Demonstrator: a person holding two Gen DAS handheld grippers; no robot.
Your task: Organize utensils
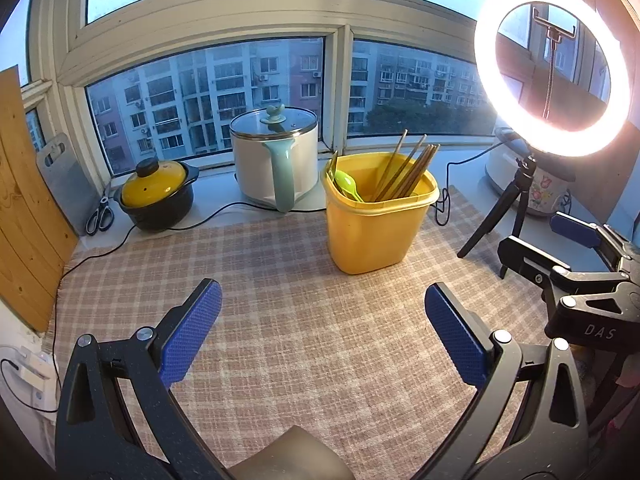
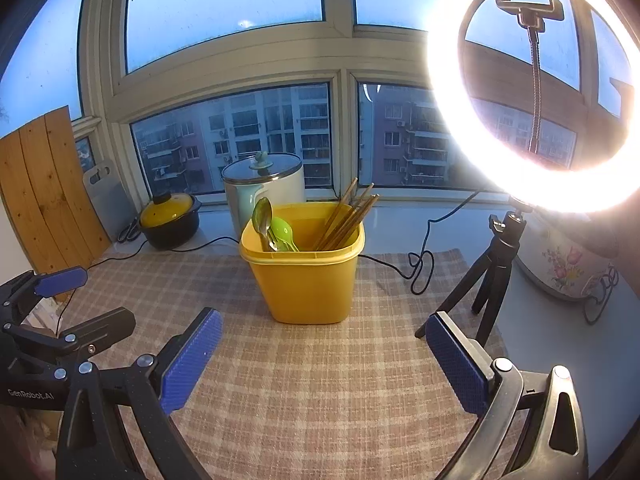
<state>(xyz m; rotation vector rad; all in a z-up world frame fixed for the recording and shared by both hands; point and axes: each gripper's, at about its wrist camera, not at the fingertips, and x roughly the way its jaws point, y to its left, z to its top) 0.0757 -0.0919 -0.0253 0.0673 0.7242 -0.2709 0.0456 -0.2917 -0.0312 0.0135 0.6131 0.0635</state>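
1. Utensils all stand in the yellow plastic bin [image 2: 306, 268], which sits upright on the checked tablecloth [image 2: 320, 380], toward its far edge, ahead of both grippers.
2. Left gripper [image 1: 322, 316]: jaws spread wide, nothing between the blue pads, over bare cloth and well short of the bin.
3. Right gripper [image 2: 322, 344]: jaws likewise wide apart and empty, near the bin's base but not touching it.
4. No loose utensil shows on the cloth in either view, so the sorting looks either finished or about to begin from the bin; I cannot tell which.
5. If a piece is to be drawn out, my advice is to come down from above onto one handle, close on it just above the rim, and lift straight up so the neighbours are not dragged along.
6. The chopsticks [image 2: 346, 216] lean together toward the bin's right corner; taking one alone calls for a narrow pinch near the tips.
7. A light bin may tip or slide, so the free gripper should steady its wall.
8. Bin contents: a bundle of brown chopsticks on the right, a metal spoon [image 2: 263, 216] and a green plastic spoon [image 2: 282, 229] on the left.
9. On the sill behind, a white electric pot [image 1: 276, 156] and a small yellow-lidded casserole [image 1: 158, 192] have lids on; their contents are hidden.
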